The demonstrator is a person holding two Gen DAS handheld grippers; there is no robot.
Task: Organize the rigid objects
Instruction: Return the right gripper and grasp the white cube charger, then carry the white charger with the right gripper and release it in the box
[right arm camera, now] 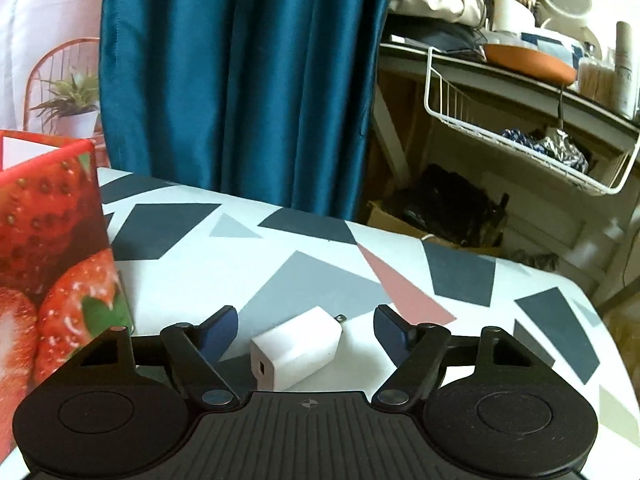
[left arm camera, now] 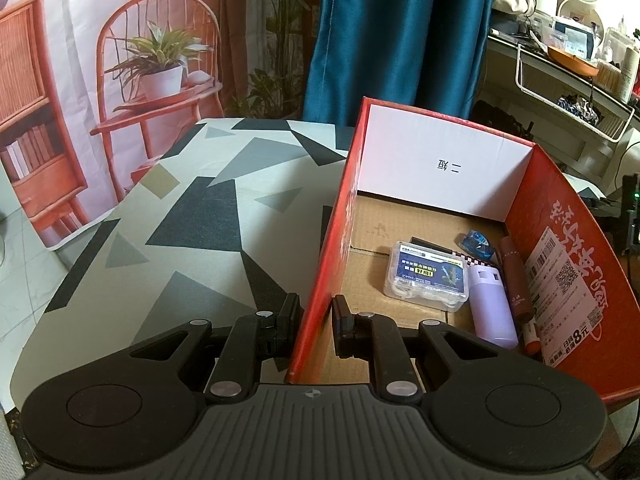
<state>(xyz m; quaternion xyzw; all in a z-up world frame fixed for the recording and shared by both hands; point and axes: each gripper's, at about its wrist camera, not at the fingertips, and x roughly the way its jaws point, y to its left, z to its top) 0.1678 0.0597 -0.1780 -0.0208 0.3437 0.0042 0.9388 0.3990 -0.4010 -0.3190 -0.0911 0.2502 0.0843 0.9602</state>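
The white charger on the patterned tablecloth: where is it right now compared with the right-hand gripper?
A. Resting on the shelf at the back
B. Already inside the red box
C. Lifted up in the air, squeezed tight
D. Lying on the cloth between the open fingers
D. The white charger lies on the tablecloth between the right gripper fingers, with gaps on both sides.

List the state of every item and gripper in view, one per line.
left gripper: shut on the red box wall.
red box: open-topped, upright, partly filled.
clear case: lying flat in the box.
lilac bottle: lying down beside the case.
right gripper: open, straddling the charger.
white charger: lying on the table, not gripped.
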